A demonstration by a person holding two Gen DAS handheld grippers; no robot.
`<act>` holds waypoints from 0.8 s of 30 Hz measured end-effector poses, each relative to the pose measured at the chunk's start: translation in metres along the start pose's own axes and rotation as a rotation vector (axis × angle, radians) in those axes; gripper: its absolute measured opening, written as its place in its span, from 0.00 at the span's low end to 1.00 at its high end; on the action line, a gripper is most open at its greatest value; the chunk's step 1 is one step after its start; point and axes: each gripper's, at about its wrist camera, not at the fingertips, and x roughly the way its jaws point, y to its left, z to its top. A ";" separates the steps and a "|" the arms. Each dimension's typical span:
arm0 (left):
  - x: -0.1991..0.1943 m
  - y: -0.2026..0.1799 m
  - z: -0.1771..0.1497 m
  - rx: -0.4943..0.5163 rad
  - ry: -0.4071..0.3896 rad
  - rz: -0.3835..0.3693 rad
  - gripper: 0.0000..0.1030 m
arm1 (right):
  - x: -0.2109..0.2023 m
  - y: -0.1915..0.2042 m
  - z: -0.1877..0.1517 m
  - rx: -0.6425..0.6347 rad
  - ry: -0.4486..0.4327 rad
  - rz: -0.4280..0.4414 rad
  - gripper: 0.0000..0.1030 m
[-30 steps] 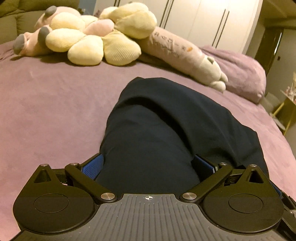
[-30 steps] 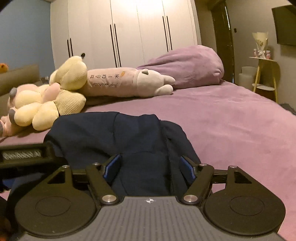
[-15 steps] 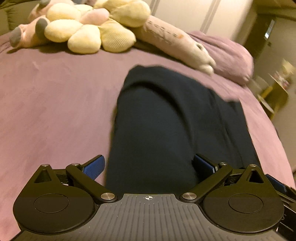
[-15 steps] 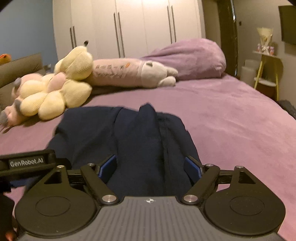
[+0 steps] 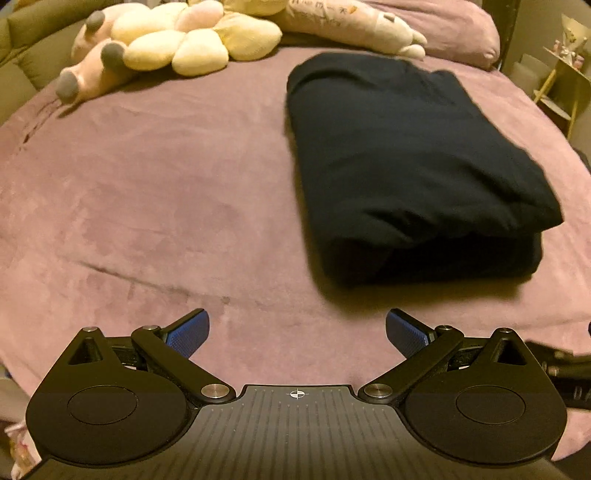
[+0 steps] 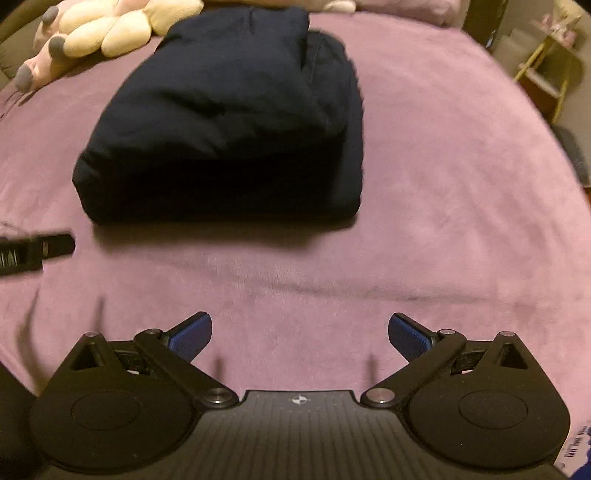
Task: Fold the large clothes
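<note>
A dark navy garment (image 5: 413, 162) lies folded into a thick rectangle on the purple bed cover (image 5: 155, 192). In the right wrist view the same folded garment (image 6: 229, 122) sits ahead and slightly left. My left gripper (image 5: 295, 332) hangs over bare cover, short of the garment's near edge, jaws wide apart with nothing between them. My right gripper (image 6: 299, 334) is likewise back from the garment, its jaws opening and empty. The left gripper's side (image 6: 33, 253) pokes in at the right wrist view's left edge.
Plush toys (image 5: 177, 40) and a long pink pillow (image 5: 351, 22) line the head of the bed, just beyond the garment. A purple cushion (image 5: 454, 29) lies at the far right. A small yellow side table (image 5: 561, 85) stands off the bed's right side.
Both grippers have let go of the dark garment and pulled back and up. The garment, earlier between the fingers, now lies folded ahead of them. The right jaws have spread wider.
</note>
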 end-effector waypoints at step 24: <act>-0.030 -0.002 -0.005 0.010 0.035 -0.074 1.00 | -0.038 0.016 0.021 0.063 0.033 -0.021 0.99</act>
